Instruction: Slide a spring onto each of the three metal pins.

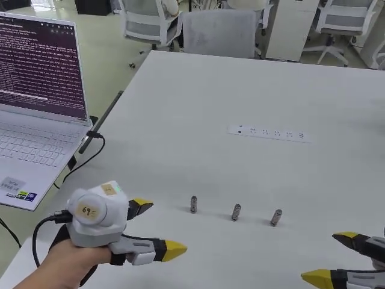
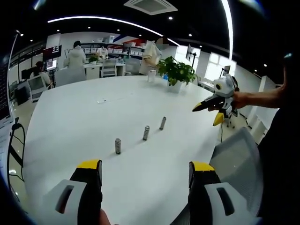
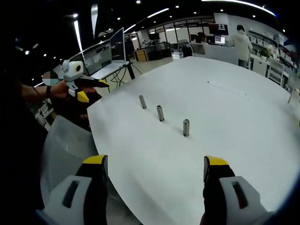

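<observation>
Hovering over the near edge of the bench, the left tool is gaping wide with nothing between its yellow tips, a hand wrapping its grip. Off to the right, the right tool is hanging just as open and just as empty.

Between them, a little farther in, the three pins are standing upright in a row: the left pin, the middle pin and the right pin, well apart from both tools. From where I am looking, the springs are already sitting around all three, so the job is looking close to finished. I cannot tell whether every coil is resting fully down at its base.

If a check is coming, it is worth approaching one pin at a time from the side, nipping the coil lightly, and pressing straight down along the pin instead of across it. I cannot tell whether the pins are fixed, so a sideways nudge is risking a topple.

Farther back a white power strip is lying flat, and a laptop is glowing at the far left.
</observation>
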`<state>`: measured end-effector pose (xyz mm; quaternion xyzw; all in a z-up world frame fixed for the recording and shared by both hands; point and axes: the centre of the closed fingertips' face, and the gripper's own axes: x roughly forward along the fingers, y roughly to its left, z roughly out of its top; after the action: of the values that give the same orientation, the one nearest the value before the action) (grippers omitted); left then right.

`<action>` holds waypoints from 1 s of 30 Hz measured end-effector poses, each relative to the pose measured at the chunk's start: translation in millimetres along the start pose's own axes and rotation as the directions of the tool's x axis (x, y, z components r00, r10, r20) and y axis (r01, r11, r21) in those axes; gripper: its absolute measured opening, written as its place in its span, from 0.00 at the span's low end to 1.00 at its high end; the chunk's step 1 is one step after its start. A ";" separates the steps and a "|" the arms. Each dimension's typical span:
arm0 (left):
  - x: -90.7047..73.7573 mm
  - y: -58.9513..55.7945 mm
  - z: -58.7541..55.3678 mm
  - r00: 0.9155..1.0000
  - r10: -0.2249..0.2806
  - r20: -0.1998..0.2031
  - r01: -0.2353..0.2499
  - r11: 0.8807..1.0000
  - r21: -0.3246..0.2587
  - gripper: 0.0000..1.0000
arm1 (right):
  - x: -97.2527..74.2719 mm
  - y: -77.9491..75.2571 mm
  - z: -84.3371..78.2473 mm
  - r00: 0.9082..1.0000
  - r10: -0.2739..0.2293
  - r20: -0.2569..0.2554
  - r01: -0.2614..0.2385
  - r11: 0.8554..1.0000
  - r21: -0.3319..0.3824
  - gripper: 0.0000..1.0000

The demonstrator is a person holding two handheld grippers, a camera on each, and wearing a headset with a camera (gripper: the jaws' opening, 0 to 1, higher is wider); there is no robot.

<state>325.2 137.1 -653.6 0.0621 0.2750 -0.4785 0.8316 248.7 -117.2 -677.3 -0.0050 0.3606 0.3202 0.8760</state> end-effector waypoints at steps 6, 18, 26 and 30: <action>-0.8 -0.8 -1.5 1.000 0.002 0.000 -0.002 1.000 -0.004 0.72 | -2.4 4.5 -4.1 1.000 -0.009 0.009 0.009 1.000 0.018 0.85; -1.1 -1.4 -0.2 1.000 0.005 0.010 -0.004 1.000 -0.009 0.73 | -6.8 4.8 -10.7 1.000 -0.014 0.006 0.014 1.000 0.028 0.86; -4.2 3.3 1.2 1.000 0.017 0.014 -0.017 1.000 -0.012 0.73 | -7.0 6.9 -7.7 1.000 -0.007 0.015 0.007 1.000 0.026 0.85; -3.9 3.2 1.1 1.000 0.017 0.012 -0.017 1.000 -0.011 0.73 | -6.4 9.1 -7.7 1.000 -0.001 0.015 0.001 1.000 0.026 0.86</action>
<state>326.8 141.4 -651.2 0.0568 0.2722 -0.4703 0.8375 235.3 -115.4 -676.9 0.0087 0.3580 0.3152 0.8789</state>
